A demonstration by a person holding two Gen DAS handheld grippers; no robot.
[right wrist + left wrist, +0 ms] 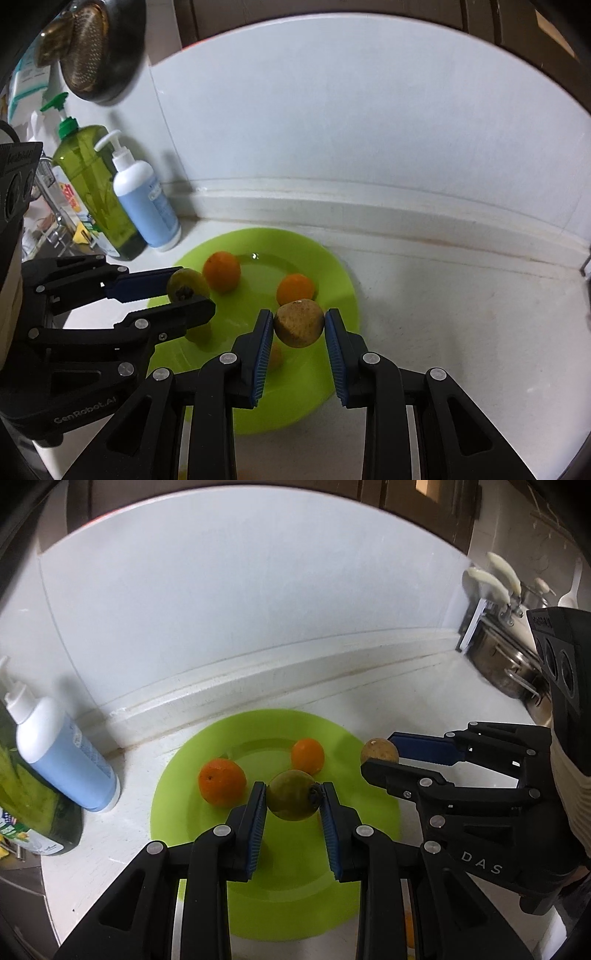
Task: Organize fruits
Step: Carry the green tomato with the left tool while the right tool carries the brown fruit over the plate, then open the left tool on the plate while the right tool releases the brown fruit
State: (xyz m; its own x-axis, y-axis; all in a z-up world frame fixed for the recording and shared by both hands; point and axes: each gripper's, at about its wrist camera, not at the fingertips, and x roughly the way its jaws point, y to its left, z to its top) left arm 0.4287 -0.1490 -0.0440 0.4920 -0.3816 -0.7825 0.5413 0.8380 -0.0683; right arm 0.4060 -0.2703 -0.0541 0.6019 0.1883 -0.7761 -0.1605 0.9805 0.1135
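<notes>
Jaws clamped, I am holding a green fruit (293,794) left and brown fruit (299,323) right, both hanging above the green plate (384,812).

The left gripper (293,794) points steeply downward, its blue-padded jaws clamped on a greenish-yellow round fruit (293,794). Just beside it, the right gripper (299,323) tilts down alike, gripping a brown speckled round fruit (299,324) between its pads.
</notes>
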